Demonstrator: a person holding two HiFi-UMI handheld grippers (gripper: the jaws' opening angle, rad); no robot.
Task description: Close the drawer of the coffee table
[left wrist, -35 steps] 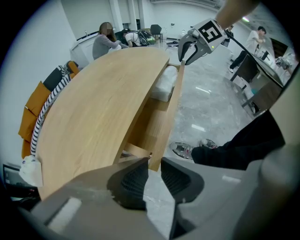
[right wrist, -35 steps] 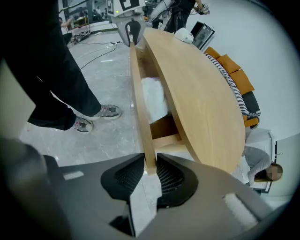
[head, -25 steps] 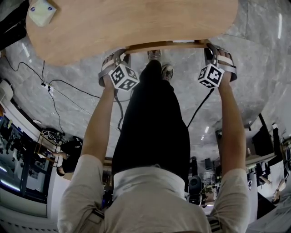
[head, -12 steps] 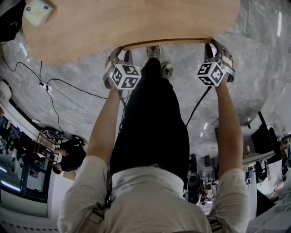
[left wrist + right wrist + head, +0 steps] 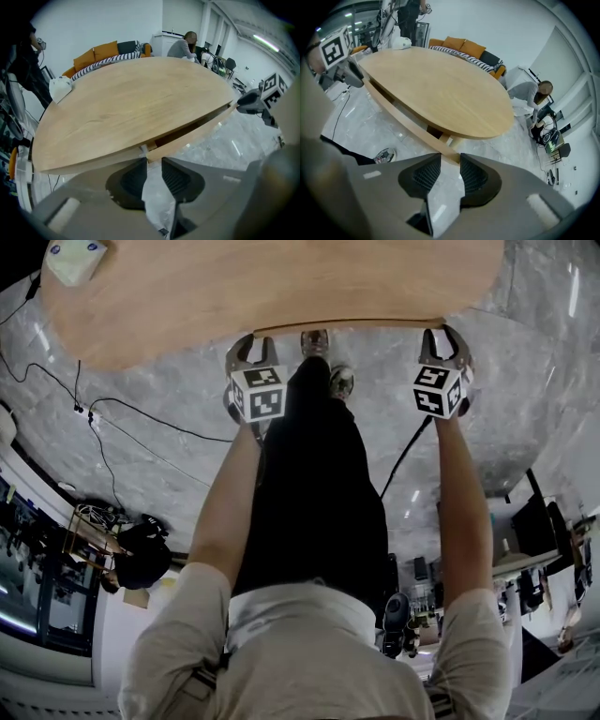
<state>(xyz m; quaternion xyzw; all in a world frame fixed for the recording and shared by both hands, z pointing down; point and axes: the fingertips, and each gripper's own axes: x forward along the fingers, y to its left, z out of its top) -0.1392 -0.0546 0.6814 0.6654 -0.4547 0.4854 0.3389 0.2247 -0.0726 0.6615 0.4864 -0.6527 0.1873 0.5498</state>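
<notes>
Wood-grained and oval, the coffee table has its drawer standing slightly out along the near edge, with a thin dark gap showing under the tabletop. The left gripper is at the drawer front's left end and the right gripper at its right end. Each pair of jaws has just been opening and stands apart, with the front's end at the tips but not pinched. A white box lies on the tabletop's far left.
</notes>
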